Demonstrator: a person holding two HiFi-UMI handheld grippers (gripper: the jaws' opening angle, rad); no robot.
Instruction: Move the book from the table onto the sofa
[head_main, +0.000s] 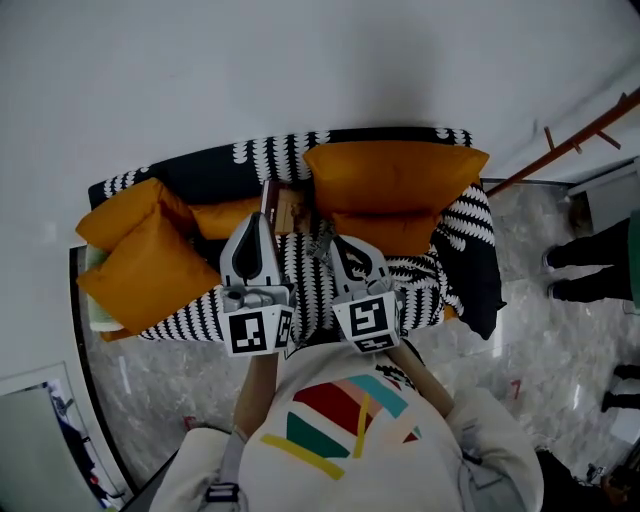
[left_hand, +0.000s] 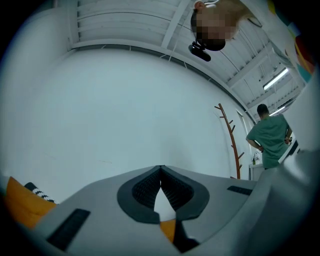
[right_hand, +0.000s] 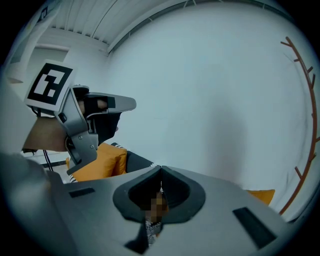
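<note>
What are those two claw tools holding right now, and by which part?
Nothing. The left gripper and the right gripper both have their jaws closed together with nothing in them. The book lies on the sofa.

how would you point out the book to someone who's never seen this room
Find the sofa with the black-and-white cover against the wall. Near its middle, just past the tip of the left gripper, the book sits in the gap between the orange cushions. It is flat and brownish with a dark spine, while its neighbours are plump and plain orange.
</note>
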